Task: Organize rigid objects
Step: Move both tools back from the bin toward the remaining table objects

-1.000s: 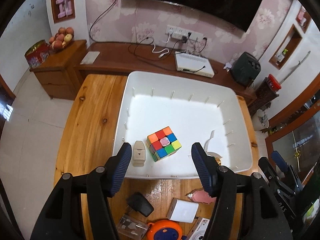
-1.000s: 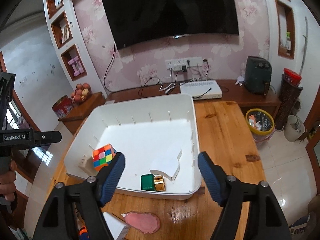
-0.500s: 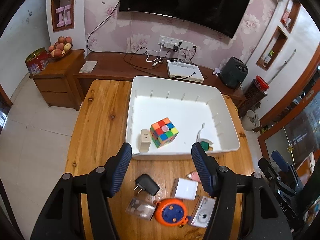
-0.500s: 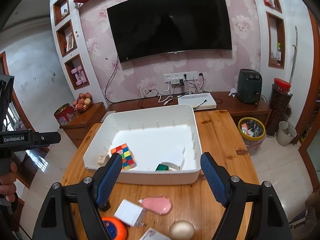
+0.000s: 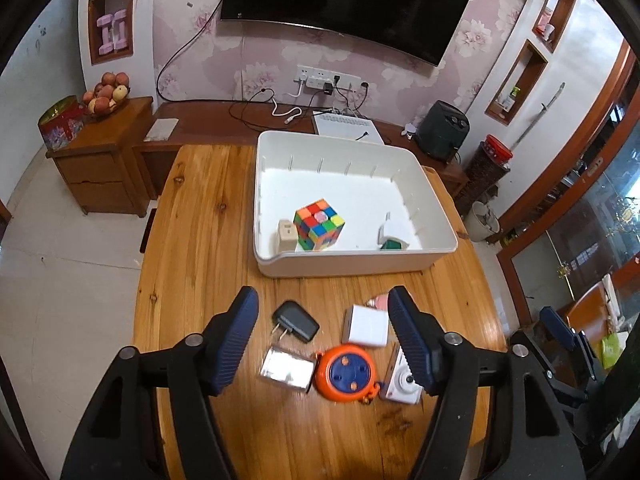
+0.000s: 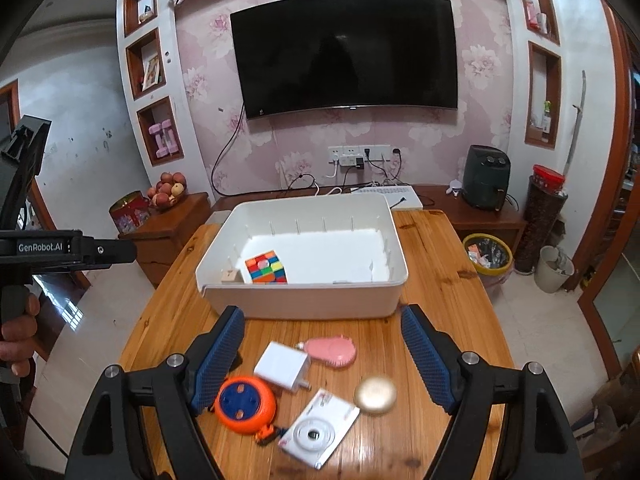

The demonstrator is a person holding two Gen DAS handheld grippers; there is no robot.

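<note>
A white bin stands at the back of the wooden table and holds a colour cube, a beige block, a green box and a white piece. In front of it lie a black charger, a white adapter, a pink brush, a clear case, an orange reel, a white camera and a gold disc. My left gripper hovers over the loose items, jaws opening and empty. My right gripper is open above them and holds nothing.
A low wooden cabinet with cables and a white router runs behind the table under a wall television. A yellow wastebasket stands right of the table. A person's hand grips the left tool's handle at the right wrist view's left edge.
Both grippers have drawn back from the bin toward the table's near side and risen a little. The loose items in front of the bin have come into view. The left jaws stand slightly wider.
</note>
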